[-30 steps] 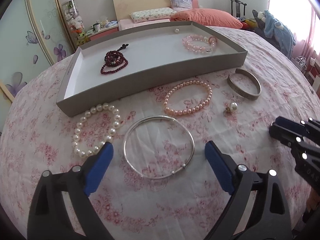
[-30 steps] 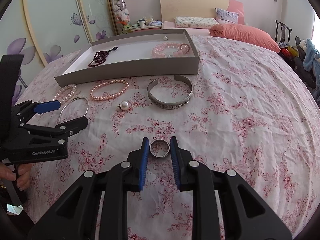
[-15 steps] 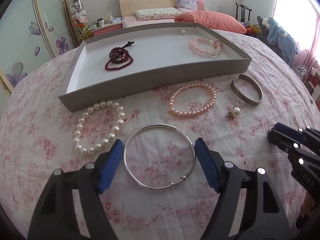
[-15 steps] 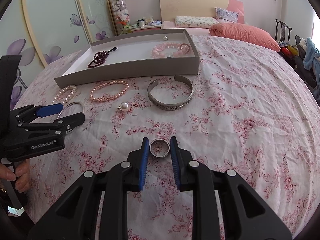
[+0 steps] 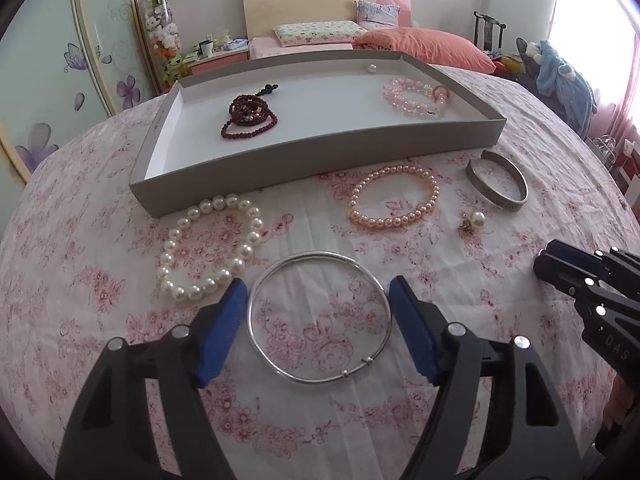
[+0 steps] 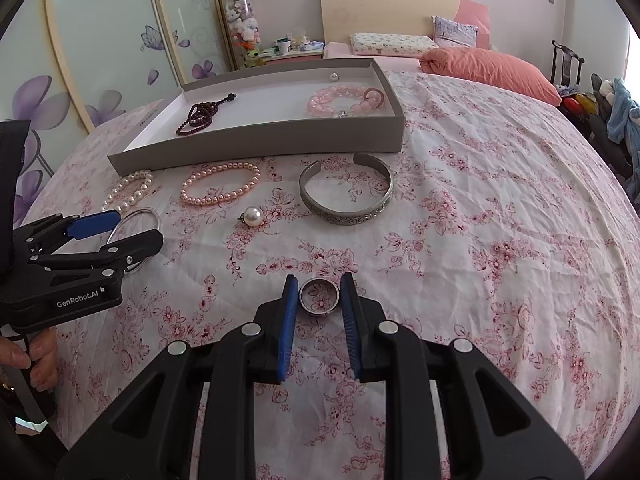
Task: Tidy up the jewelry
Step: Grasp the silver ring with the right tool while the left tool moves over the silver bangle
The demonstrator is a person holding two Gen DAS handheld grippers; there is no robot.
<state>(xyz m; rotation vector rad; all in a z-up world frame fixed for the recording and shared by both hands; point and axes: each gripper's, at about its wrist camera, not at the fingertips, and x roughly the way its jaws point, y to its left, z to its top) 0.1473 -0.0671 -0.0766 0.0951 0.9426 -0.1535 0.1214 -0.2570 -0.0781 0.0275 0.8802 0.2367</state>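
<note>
Bangle [image 5: 319, 317] flat on bedspread [image 5: 480, 360], my left gripper [image 5: 318, 300] apart, pads either side. My right gripper [image 6: 319, 297] straddles ring [image 6: 319, 297], not clamped. Tray [image 5: 320, 152] beyond.

Soft daylight fills both views, bright and even. It comes from a window [image 5: 592, 12] to the right of the grey tray [image 5: 320, 160], where the glass is blown out to white. Shadows are faint: only a thin dark edge lies under the tray's near wall. The thin silver bangle [image 5: 320, 316] shows small highlights. Both views are sharp in the middle. Fisheye distortion bows the tray's straight walls and curves the floral bedspread [image 6: 500, 220], and black vignetting fills the corners.
</note>
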